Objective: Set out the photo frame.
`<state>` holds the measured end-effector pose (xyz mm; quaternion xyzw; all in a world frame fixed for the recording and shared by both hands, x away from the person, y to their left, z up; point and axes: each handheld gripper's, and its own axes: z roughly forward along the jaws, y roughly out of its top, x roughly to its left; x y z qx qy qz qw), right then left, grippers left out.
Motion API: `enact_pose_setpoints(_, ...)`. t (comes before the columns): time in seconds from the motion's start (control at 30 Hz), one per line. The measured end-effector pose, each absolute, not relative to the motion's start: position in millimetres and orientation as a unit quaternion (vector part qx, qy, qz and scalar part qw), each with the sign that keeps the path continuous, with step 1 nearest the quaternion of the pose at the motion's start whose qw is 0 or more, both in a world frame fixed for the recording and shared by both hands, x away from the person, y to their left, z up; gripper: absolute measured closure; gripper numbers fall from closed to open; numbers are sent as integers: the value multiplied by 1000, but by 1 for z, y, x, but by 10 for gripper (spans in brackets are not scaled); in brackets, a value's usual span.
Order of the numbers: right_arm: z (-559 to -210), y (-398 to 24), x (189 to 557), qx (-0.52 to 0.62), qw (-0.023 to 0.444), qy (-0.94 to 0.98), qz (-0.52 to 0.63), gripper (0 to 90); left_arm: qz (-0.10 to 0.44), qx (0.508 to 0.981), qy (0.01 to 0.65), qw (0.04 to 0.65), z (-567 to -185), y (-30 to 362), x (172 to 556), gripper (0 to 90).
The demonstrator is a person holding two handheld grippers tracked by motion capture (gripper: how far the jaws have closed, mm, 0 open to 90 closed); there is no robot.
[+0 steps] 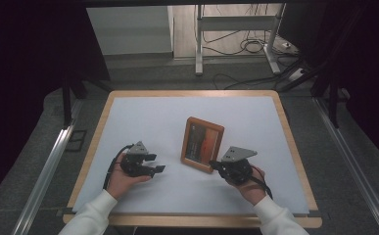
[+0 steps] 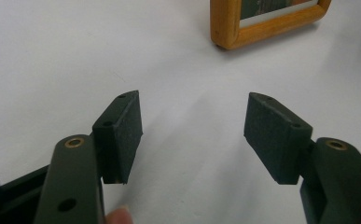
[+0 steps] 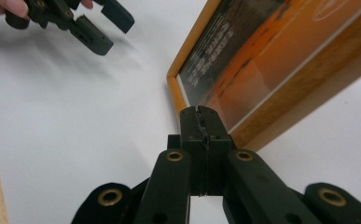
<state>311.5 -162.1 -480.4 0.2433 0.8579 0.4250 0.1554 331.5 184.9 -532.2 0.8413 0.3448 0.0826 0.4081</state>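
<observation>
So there's a wooden picture frame (image 1: 202, 144) lying flat on the white sheet (image 1: 143, 117) that covers the bench (image 1: 95, 132), a bit right of centre and toward the near edge, turned at a slight angle. The picture inside it is mostly orange with a darker strip of small print along one side. The right gripper (image 1: 215, 165) sits right at the frame's near right corner, and in the right gripper view (image 3: 200, 122) its jaws are pressed together with nothing between them, the tips right at the frame's wooden edge; whether they actually touch the wood is hard to tell. The person's right hand (image 1: 248, 183) wraps the gripper body from behind, with the cable looping off beside it. The left gripper (image 1: 155, 163) is off to the left of the frame, well apart from it, held in the left hand (image 1: 121, 178). Its jaws stand wide apart with only bare sheet between them, and in the left gripper view (image 2: 193, 135) a corner of the frame (image 2: 243, 32) sits further ahead. White sleeves (image 1: 91, 215) come in from the bottom.
</observation>
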Motion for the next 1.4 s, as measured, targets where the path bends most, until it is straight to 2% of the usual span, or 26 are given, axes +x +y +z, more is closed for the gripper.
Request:
enact_pose_setpoints(0.53, -504, -139, 319, 240, 152, 879, 383, 893, 84, 841, 343, 410, -531, 185, 331, 365)
enact_pose_setpoints(1.4, -513, -152, 328, 257, 154, 881, 366, 894, 83, 842, 342, 410, -532, 185, 331, 358)
